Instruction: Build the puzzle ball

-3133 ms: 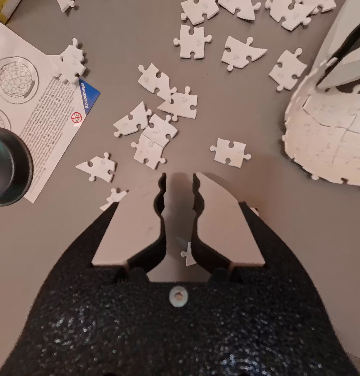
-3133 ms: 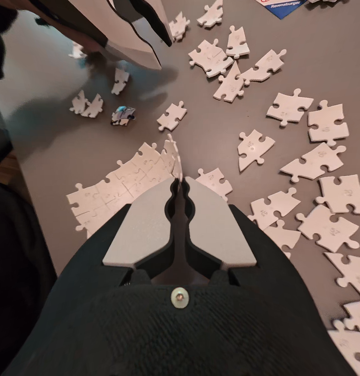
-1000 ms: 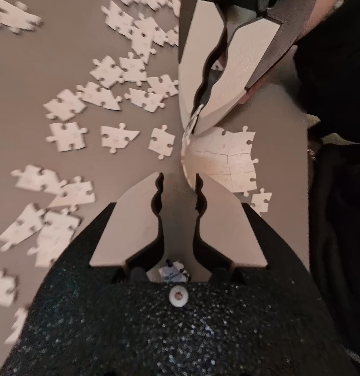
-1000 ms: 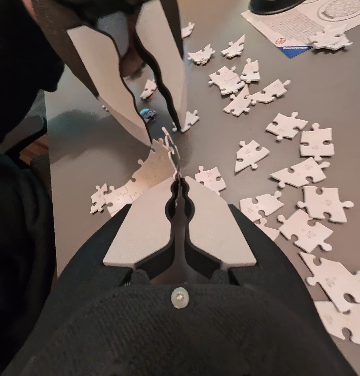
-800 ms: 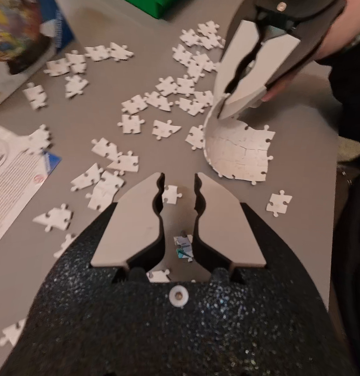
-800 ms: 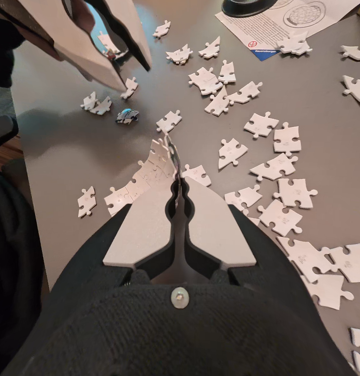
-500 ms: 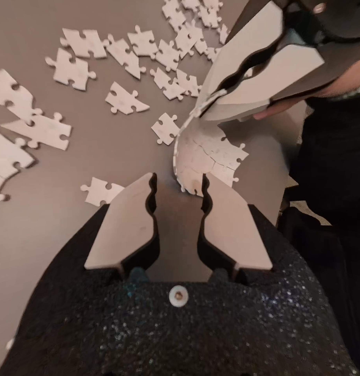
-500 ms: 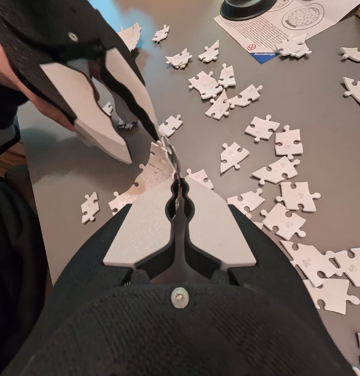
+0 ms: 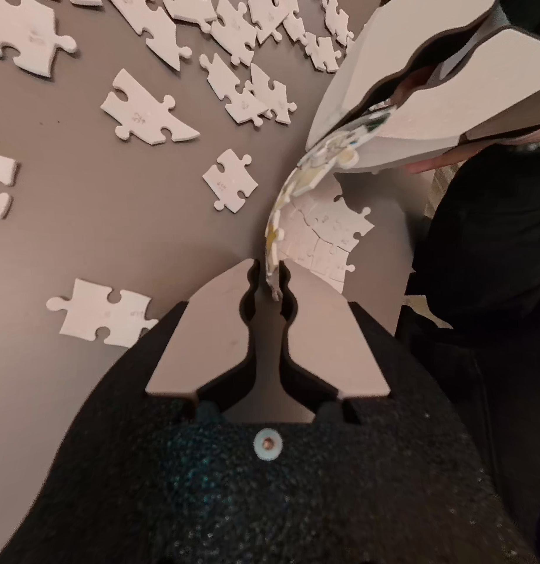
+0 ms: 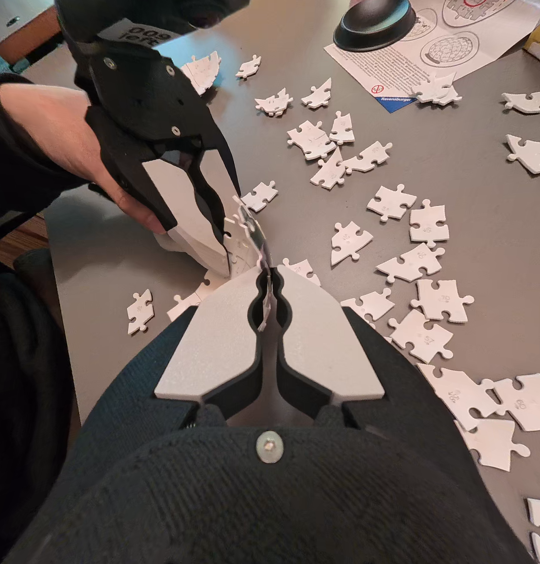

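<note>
Over the grey table (image 9: 116,232), both the right gripper (image 10: 270,270) and left gripper (image 9: 269,268) pinch the curved puzzle shell (image 9: 320,232) by its rim; light, brittle at the seams.

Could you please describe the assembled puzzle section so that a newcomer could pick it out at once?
On the grey table, look between the two tools near its edge. The curved puzzle section stands there on edge, gripped by both. Unlike the loose flat white pieces around it, it is many pieces joined into a shell.

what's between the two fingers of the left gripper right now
The edge of the curved assembled puzzle section, standing between the left gripper fingertips. Left wrist view shows it; the right gripper clamps its other end.
</note>
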A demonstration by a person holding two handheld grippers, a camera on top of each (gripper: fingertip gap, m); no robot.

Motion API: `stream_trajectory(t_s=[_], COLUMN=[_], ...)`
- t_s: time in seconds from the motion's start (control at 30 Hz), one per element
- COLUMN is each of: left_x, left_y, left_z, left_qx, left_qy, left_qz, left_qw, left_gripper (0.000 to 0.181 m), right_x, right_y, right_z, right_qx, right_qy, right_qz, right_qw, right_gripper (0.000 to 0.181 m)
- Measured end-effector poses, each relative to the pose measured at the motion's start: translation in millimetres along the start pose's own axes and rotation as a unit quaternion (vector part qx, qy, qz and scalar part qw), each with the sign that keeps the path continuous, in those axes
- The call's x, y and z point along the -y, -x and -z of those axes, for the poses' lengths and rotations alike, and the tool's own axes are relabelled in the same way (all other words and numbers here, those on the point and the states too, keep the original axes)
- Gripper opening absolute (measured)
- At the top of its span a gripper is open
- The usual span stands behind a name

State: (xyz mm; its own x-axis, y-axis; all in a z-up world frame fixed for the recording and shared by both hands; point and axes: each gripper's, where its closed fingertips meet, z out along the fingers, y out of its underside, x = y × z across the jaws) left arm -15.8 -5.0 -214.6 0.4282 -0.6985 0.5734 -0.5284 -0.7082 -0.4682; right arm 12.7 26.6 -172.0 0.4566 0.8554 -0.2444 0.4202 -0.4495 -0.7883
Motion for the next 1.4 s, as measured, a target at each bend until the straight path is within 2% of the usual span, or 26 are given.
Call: stream_trajectory(t_s=[0.03,0.47,0.6,0.63,0.7,0.83,0.93,1.1,1.4], left_x=[-0.1,3.5,1.1,0.3,-0.9,0.5,4.2,13.5,11.7], left_y=[-0.6,-2.1,-3.7,-5.7,-6.7,3.6,6.1,8.6,4.9], left_z=[-1.1,-4.3,-4.4,-3.0,2.2,11.7,8.3,4.2,2.2], left_qx=[-0.003,-0.034,-0.05,-0.055,-0.046,0.026,0.044,0.036,-0.007], left_qy=[0.001,-0.017,-0.007,-0.006,-0.011,-0.034,-0.044,-0.076,-0.081], left_qz=[0.003,0.03,0.038,0.029,0.011,-0.009,-0.011,0.01,0.026], left_qw=[1.0,0.999,0.998,0.998,0.999,0.999,0.998,0.996,0.996], left_gripper=[0.012,0.003,0.004,0.012,0.018,0.013,0.012,0.006,0.003], right_x=[0.7,3.3,2.0,1.4,0.2,-0.9,0.0,-0.2,-2.1], right_y=[0.3,-0.7,-0.9,-1.9,-4.8,-10.2,-8.9,-5.5,-5.9], right_z=[0.0,2.0,1.1,0.7,0.6,0.7,-0.7,-2.0,-1.7], right_qx=[0.001,0.006,0.001,-0.004,-0.012,-0.025,-0.021,-0.018,-0.008], right_qy=[-0.002,-0.016,-0.01,-0.007,-0.004,-0.002,-0.004,-0.001,-0.003], right_qz=[-0.001,-0.002,0.003,0.003,-0.001,-0.013,-0.017,-0.011,-0.016], right_qw=[1.0,1.0,1.0,1.0,1.0,1.0,1.0,1.0,1.0], right_gripper=[0.003,0.003,0.003,0.003,0.003,0.003,0.003,0.003,0.003])
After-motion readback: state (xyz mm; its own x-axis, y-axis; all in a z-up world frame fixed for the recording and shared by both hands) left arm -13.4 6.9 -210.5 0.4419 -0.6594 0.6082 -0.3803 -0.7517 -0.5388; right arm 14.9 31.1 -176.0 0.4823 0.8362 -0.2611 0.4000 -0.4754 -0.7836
